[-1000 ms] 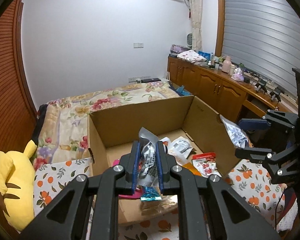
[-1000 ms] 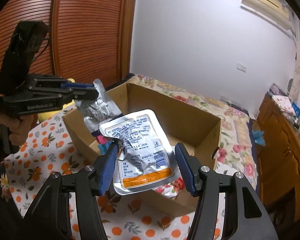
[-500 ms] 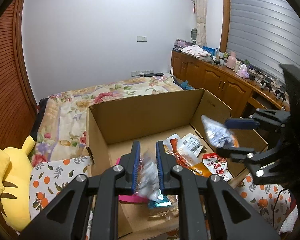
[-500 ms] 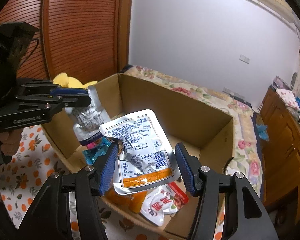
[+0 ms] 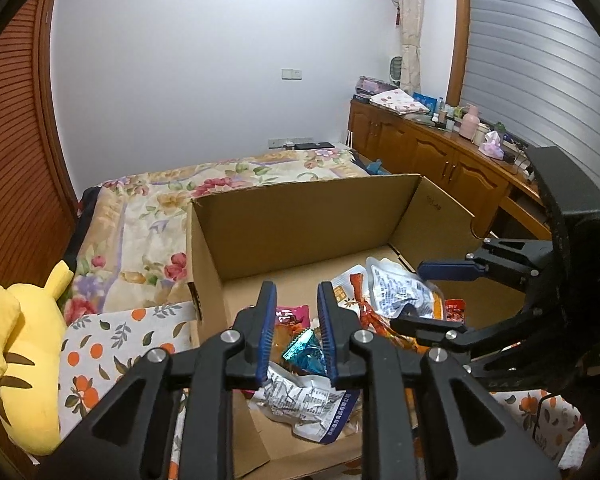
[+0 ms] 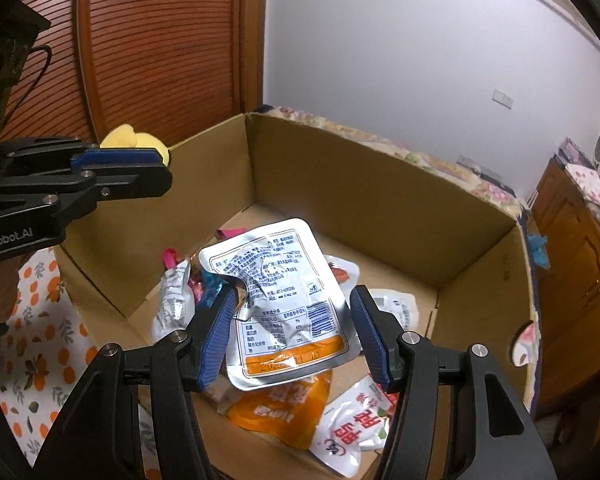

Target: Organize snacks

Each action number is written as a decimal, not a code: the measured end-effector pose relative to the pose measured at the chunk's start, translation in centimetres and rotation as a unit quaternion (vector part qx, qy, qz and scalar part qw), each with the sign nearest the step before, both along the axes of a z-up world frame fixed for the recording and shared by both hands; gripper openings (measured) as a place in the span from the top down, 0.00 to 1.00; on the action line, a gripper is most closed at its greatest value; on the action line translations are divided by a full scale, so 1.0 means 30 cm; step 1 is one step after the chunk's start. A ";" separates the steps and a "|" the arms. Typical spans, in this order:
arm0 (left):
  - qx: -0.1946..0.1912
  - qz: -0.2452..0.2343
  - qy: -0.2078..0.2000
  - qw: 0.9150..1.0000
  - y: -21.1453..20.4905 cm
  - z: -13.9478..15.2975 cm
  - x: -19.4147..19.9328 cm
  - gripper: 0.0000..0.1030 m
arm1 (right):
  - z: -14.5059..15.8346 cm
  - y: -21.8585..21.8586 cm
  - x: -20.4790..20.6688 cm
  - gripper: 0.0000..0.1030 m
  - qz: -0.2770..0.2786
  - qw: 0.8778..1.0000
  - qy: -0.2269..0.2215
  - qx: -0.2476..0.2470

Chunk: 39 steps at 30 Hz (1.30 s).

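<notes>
Ahead of my fingers and just below them, an orange-print cloth (image 5: 112, 344) covers the surface, and the open cardboard box (image 5: 300, 224) sits directly on it. Left of my left fingers a yellow plush toy (image 5: 20, 360) lies at the cloth's edge. Beyond the box, a bed with a floral quilt (image 5: 148, 208) runs away from me.

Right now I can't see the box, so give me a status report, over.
Left tongs just opened, empty; their pouch lies in the box. Right tongs grip a silver pouch over the box. Nothing in the way.
</notes>
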<state>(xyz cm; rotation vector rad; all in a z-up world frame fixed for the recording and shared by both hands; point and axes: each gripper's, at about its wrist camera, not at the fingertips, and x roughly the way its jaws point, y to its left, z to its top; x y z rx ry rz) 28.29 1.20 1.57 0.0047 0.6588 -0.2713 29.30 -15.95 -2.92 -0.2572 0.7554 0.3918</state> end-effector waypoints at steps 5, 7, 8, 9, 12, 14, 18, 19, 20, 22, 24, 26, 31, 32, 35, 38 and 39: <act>0.001 0.002 -0.001 1.000 0.009 0.002 -0.009 0.80 | -0.001 0.014 0.004 0.42 -0.001 1.000 0.007 0.006; 0.000 0.003 -0.001 1.000 0.010 0.004 -0.016 0.80 | -0.002 0.018 0.002 0.42 0.000 1.000 0.010 0.008; -0.001 0.003 -0.001 1.000 0.009 0.004 -0.016 0.80 | -0.001 0.018 0.003 0.41 -0.001 1.000 0.011 0.008; 0.000 0.004 -0.001 1.000 0.013 0.004 -0.019 0.79 | 0.001 0.017 0.004 0.40 -0.003 1.000 0.011 0.008; 0.004 0.006 -0.003 1.000 0.011 0.007 -0.037 0.79 | 0.001 0.019 0.009 0.40 -0.010 1.000 0.010 0.007; 0.006 0.006 -0.003 1.000 0.013 0.009 -0.048 0.78 | 0.004 0.023 0.006 0.40 -0.013 1.000 0.010 0.008; 0.007 0.008 -0.005 1.000 0.013 0.019 -0.078 0.77 | 0.019 0.023 -0.012 0.32 -0.021 1.000 0.002 0.008; 0.007 0.008 -0.005 1.000 0.013 0.022 -0.087 0.77 | 0.023 0.022 -0.015 0.31 -0.023 1.000 0.001 0.010; 0.008 0.009 -0.006 1.000 0.013 0.028 -0.094 0.76 | 0.029 0.018 -0.021 0.30 -0.026 1.000 -0.001 0.012; 0.008 0.009 -0.009 1.000 0.013 0.037 -0.116 0.75 | 0.041 0.013 -0.033 0.30 -0.029 0.999 -0.006 0.014; 0.009 0.011 -0.013 1.000 0.009 0.047 -0.144 0.74 | 0.061 0.006 -0.057 0.30 -0.032 0.999 -0.013 0.020; 0.010 0.011 -0.015 1.000 0.008 0.055 -0.169 0.73 | 0.079 -0.001 -0.087 0.30 -0.035 0.999 -0.021 0.025; 0.013 0.011 -0.026 1.000 -0.009 0.084 -0.262 0.69 | 0.133 -0.023 -0.180 0.30 -0.043 0.998 -0.041 0.034; 0.014 0.011 -0.028 0.999 -0.012 0.087 -0.280 0.68 | 0.141 -0.024 -0.198 0.30 -0.045 0.997 -0.045 0.035; 0.018 0.014 -0.031 0.999 -0.020 0.093 -0.327 0.64 | 0.159 -0.037 -0.257 0.30 -0.052 0.996 -0.055 0.041; 0.021 0.015 -0.033 0.999 -0.027 0.099 -0.362 0.56 | 0.170 -0.049 -0.313 0.29 -0.061 0.995 -0.066 0.046; 0.022 0.016 -0.033 0.999 -0.031 0.101 -0.379 0.55 | 0.173 -0.054 -0.330 0.28 -0.064 0.994 -0.069 0.049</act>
